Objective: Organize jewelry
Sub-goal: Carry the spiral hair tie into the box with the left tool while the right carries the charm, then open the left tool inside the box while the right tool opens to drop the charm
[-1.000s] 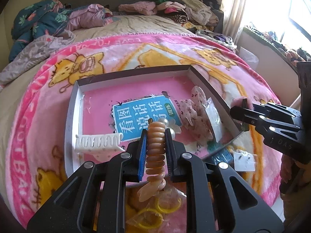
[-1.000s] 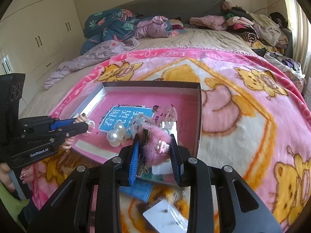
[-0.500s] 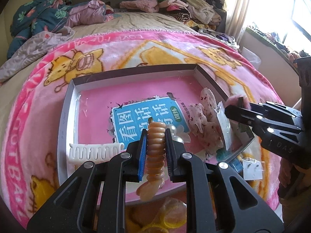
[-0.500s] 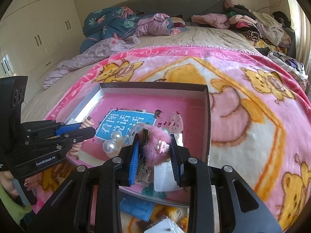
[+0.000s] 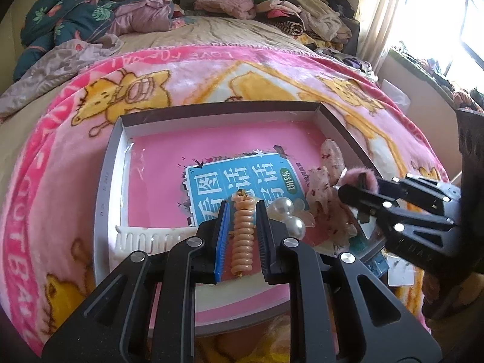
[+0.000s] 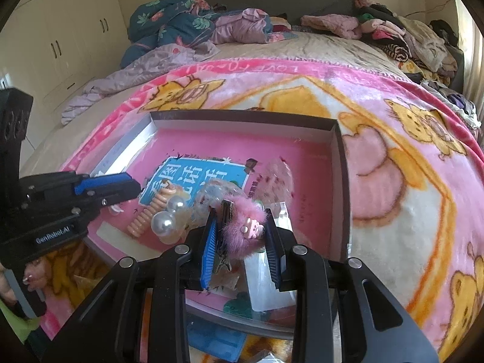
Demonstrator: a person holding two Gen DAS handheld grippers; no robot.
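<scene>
Here each hand-held gripper (left (image 5: pixel 242 230), right (image 6: pixel 240 227)) grips one hairpiece above the tray (image 5: pixel 106 187).

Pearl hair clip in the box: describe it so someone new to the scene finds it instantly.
On the pink cartoon blanket lies a shallow box with a pink floor and a blue book. At the book's near edge sits the pearl hair clip, beside the peach spiral hair tie held in the left hand-held gripper. It alone carries two big glossy white pearls.
</scene>
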